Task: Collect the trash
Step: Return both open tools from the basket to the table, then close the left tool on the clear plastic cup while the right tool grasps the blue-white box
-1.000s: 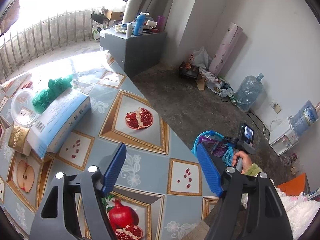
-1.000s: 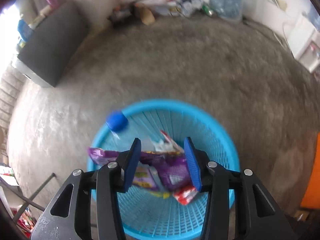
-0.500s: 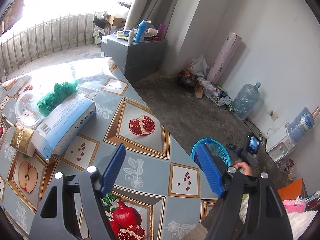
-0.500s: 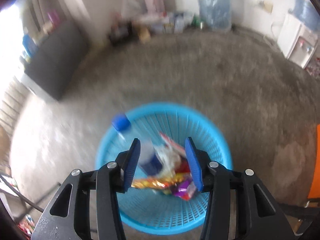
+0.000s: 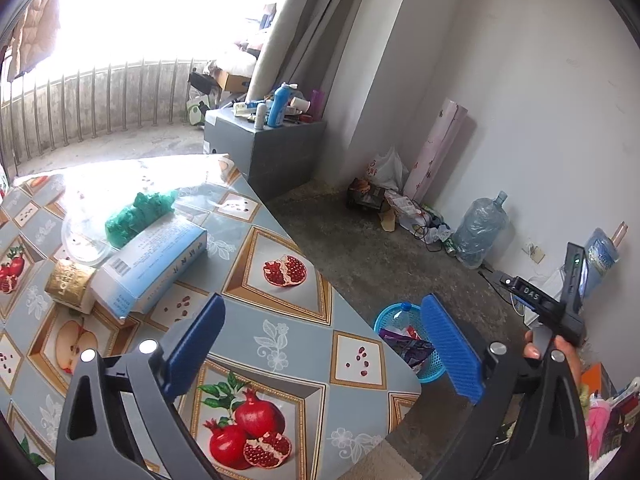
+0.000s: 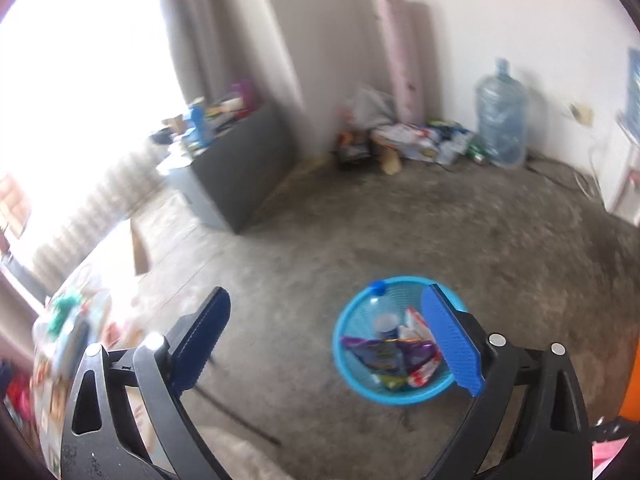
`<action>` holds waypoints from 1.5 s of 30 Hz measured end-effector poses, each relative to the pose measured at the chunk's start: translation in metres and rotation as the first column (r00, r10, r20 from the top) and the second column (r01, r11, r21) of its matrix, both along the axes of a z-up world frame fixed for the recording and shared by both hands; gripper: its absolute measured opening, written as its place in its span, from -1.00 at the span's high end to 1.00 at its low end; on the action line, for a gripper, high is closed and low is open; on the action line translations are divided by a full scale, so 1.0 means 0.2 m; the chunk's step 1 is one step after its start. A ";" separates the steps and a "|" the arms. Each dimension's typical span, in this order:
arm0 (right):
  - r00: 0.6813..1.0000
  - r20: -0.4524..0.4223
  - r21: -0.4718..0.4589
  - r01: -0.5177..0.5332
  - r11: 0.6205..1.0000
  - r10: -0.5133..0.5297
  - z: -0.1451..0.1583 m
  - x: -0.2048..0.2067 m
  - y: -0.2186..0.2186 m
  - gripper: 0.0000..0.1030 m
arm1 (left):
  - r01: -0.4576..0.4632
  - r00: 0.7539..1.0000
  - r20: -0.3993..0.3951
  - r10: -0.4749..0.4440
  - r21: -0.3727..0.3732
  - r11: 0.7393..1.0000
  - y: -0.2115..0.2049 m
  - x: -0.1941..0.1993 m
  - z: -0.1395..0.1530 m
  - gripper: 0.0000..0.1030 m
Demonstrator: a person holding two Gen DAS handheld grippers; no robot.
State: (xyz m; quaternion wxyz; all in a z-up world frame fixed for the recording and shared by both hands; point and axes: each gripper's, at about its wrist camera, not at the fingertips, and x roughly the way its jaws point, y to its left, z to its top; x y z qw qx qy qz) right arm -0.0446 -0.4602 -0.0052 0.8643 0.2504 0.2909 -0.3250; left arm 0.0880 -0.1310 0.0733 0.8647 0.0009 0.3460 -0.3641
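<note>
Left gripper (image 5: 326, 344) wide apart over the near corner of the table (image 5: 280, 312), jaws just opened further, nothing between the blue pads. Right gripper (image 6: 336, 336) likewise spread wide and empty, jaws just opened further, hanging above the concrete floor (image 6: 460, 232). Trash already in the blue basket (image 6: 346, 364) on the floor: a clear bottle (image 6: 378, 312) with a blue cap leaning against the rim, purple wrappers (image 6: 376, 350) and a red-and-white packet (image 6: 420, 372) piled beside it. From the left wrist, the same basket (image 5: 382, 318) only half seen, just past the table edge and partly behind the right-hand pad. Shown by the left view alone: the fruit-patterned tablecloth in sharp detail, with a pale blue box (image 5: 156, 264) lying flat, a crumpled green bag (image 5: 138, 214) resting partly on it, a clear plastic lid (image 5: 80, 240) beside that, and a gold roll (image 5: 70, 286) touching the box's near end; also a hand (image 5: 560, 354) at the right edge gripping the black handle of the other tool. Shown by the right view alone: the basket's whole interior from above, though blurred, and the table reduced to a smeared strip at the left edge. Common to both: grey cabinet (image 5: 272, 148) cluttered with bottles, water jug (image 5: 478, 228) and pink roll (image 5: 436, 148) against the far wall.
</note>
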 end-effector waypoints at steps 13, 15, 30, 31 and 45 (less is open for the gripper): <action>0.974 -0.123 -0.209 -0.212 0.955 0.190 0.18 0.20 0.48 -0.84 | -0.138 0.990 0.030 0.139 -0.030 0.990 0.41 -0.08 0.07 -0.88; 0.970 -0.126 -0.219 -0.230 0.948 0.206 0.19 0.22 0.52 -0.84 | -0.166 0.985 0.033 0.167 -0.031 0.986 0.48 -0.08 0.07 -0.88; 0.904 -0.055 -0.124 -0.427 0.896 0.423 0.21 0.35 0.73 -0.84 | -0.360 0.929 0.089 0.358 0.002 0.933 0.87 -0.07 0.08 -0.88; 0.898 -0.051 -0.121 -0.439 0.890 0.437 0.21 0.37 0.74 -0.84 | -0.364 0.928 0.087 0.363 0.003 0.931 0.88 -0.06 0.08 -0.88; 0.814 -0.009 0.017 -0.581 0.814 0.581 0.15 0.68 0.90 -0.80 | -0.385 0.920 0.076 0.385 -0.019 0.923 0.90 0.29 -0.01 -0.88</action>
